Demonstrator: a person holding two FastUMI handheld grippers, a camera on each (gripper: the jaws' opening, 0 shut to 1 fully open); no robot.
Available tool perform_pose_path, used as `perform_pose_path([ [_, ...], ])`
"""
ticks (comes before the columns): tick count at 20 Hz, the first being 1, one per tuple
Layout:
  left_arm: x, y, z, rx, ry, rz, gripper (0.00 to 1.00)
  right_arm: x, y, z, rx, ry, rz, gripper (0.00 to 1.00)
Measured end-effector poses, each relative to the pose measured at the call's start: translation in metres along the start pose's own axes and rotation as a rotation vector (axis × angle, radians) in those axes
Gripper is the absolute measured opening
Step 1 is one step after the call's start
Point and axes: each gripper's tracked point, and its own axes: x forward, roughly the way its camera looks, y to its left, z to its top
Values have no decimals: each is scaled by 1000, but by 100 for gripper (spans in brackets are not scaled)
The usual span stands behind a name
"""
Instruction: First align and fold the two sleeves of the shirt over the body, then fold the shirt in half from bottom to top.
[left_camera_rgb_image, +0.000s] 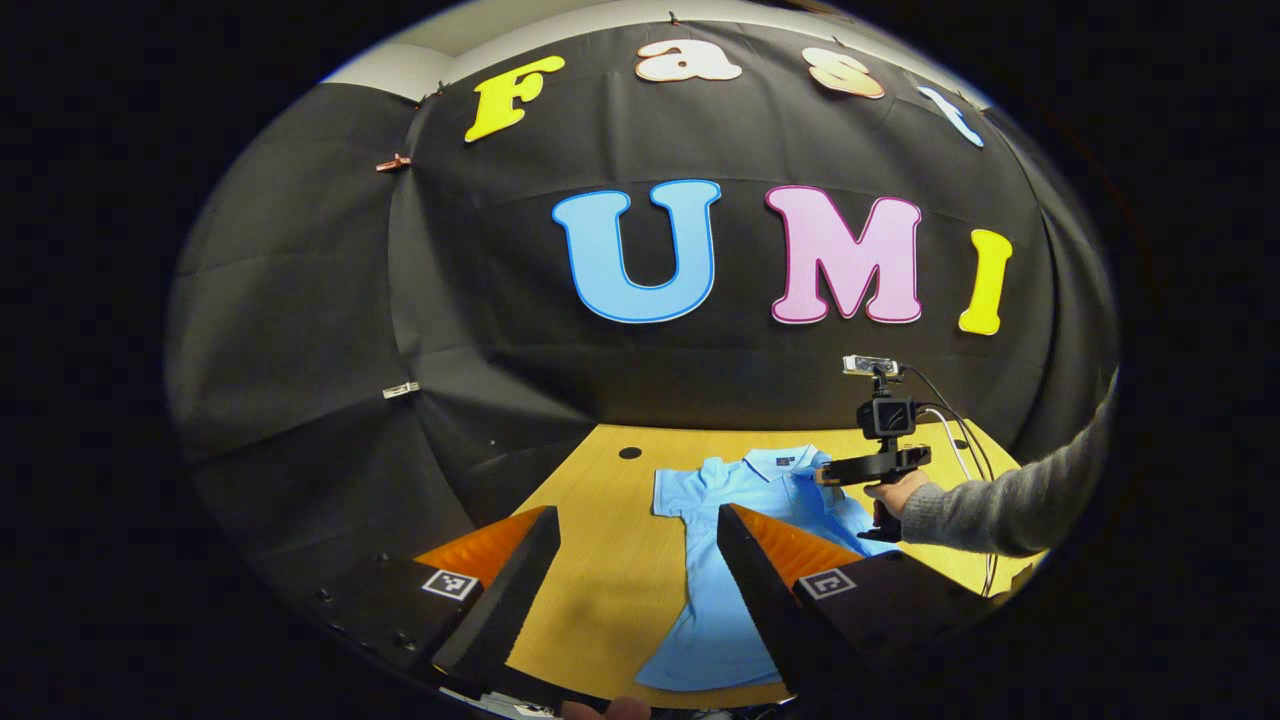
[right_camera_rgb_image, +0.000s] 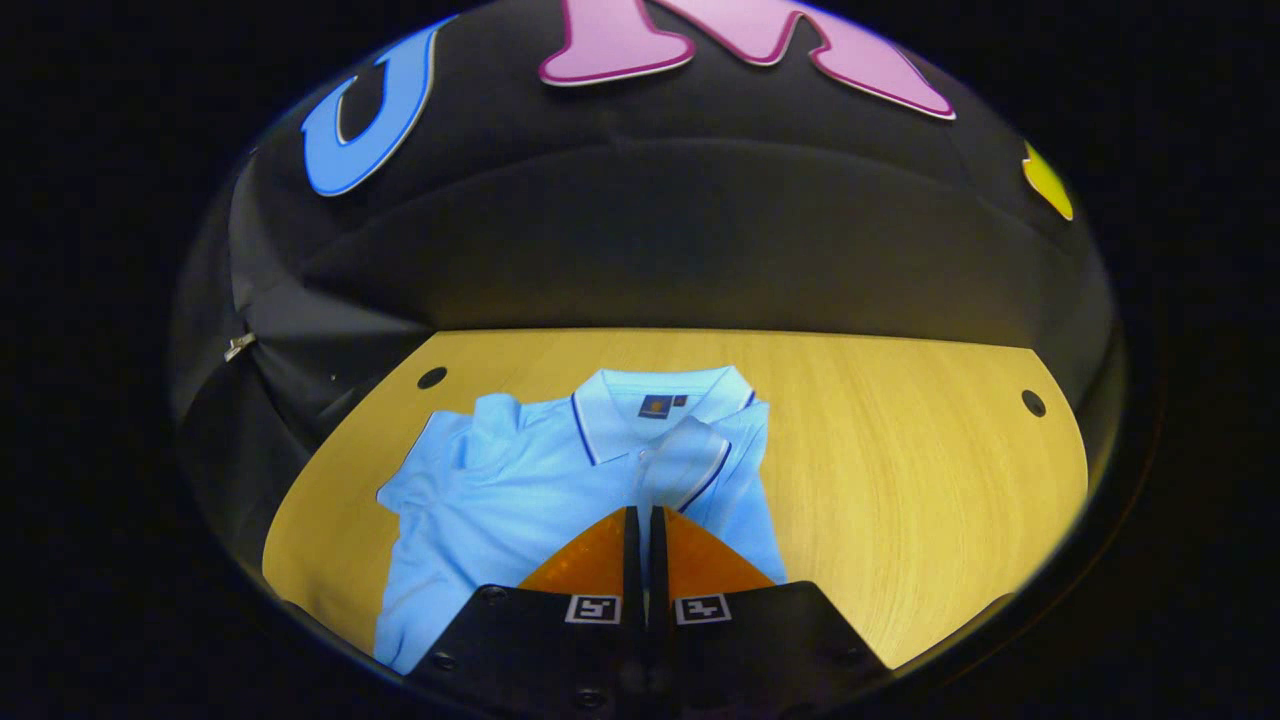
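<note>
Pinching the shirt's (right_camera_rgb_image: 520, 480) right sleeve (right_camera_rgb_image: 690, 460) folded over its body, the right gripper (right_camera_rgb_image: 641, 520) has clenched jaws, while the left gripper (left_camera_rgb_image: 640, 560) hangs released, left sleeve (left_camera_rgb_image: 680, 490) unfolded.

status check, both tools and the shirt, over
Left tool open, above the table. Right tool shut on right sleeve, folded over the shirt. Left sleeve still spread flat. Nothing in the way.

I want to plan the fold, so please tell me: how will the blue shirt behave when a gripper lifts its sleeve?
The shirt is probably floppy: one sleeve already lies folded over the body, held in the right gripper. It looks thin and light, so it may slide on the smooth wooden table.
</note>
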Motion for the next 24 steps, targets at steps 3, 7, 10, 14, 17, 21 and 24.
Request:
perform_pose_path([
  [3, -2, 8, -4, -10, 8, 17, 100, 11, 19, -18, -51, 42, 16, 5],
  [7, -4, 13, -9, -12, 18, 32, 100, 21, 29, -39, -98, 99, 26, 5],
  [10, -2, 15, -8, -14, 18, 36, 100, 26, 29, -47, -118, 121, 18, 5],
  [14, 2, 18, -6, -17, 14, 40, 100, 27, 32, -51, -111, 127, 20, 5],
  [17, 5, 18, -10, -8, 23, 41, 100, 28, 32, -52, -125, 120, 18, 15],
  [21, 7, 17, -7, -9, 14, 33, 100, 27, 42, -52, -115, 115, 40, 40],
  [24, 9, 15, -7, -3, 15, 26, 100, 26, 49, -53, -116, 108, 49, 58],
])
